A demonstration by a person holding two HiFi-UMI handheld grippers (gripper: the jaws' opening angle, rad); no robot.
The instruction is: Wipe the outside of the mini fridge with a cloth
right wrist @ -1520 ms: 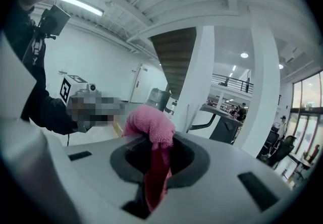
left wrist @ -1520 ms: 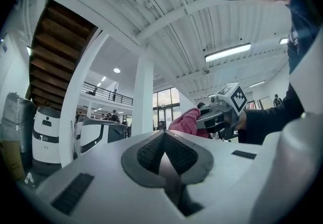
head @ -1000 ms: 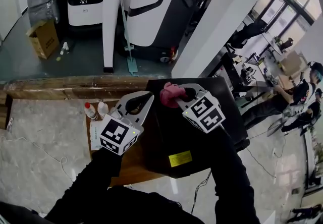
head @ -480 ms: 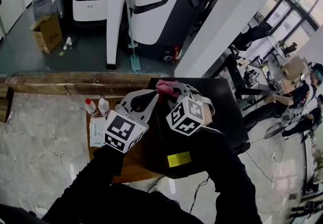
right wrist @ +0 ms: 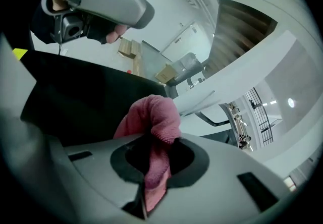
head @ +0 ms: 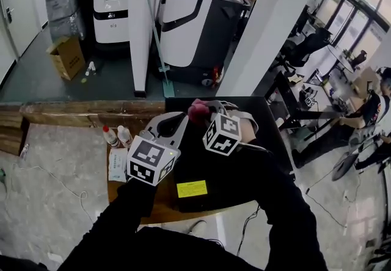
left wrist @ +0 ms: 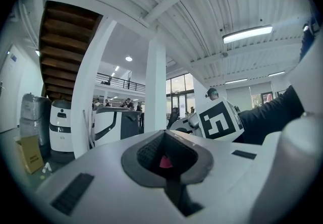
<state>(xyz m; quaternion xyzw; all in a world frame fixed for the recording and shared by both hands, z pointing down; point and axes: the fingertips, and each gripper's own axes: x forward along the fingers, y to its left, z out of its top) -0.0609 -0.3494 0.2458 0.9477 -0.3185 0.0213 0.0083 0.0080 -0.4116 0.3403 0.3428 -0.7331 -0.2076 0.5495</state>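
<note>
The black mini fridge (head: 244,160) stands on a wooden table, with a yellow label (head: 191,188) on its top. My right gripper (head: 201,112) is shut on a pink cloth (head: 196,109) at the far left corner of the fridge top. In the right gripper view the cloth (right wrist: 151,117) bunches out of the jaws (right wrist: 154,160) against the dark fridge surface (right wrist: 75,102). My left gripper (head: 178,119) hovers at the fridge's left edge, just left of the cloth. It (left wrist: 164,160) is shut with nothing held. The right gripper's marker cube (left wrist: 218,123) shows beyond it.
Two small red-capped bottles (head: 110,135) and a flat white packet (head: 117,165) lie on the wooden table (head: 156,202) left of the fridge. A wooden ledge (head: 79,110) runs behind. Beyond stand a white column (head: 146,19), large machines (head: 195,25) and a cardboard box (head: 67,56). People work at desks (head: 372,111) on the right.
The right gripper has swung left with the pink cloth along the fridge top's far edge, ending close to the left gripper. The left gripper has stayed about where it was.
</note>
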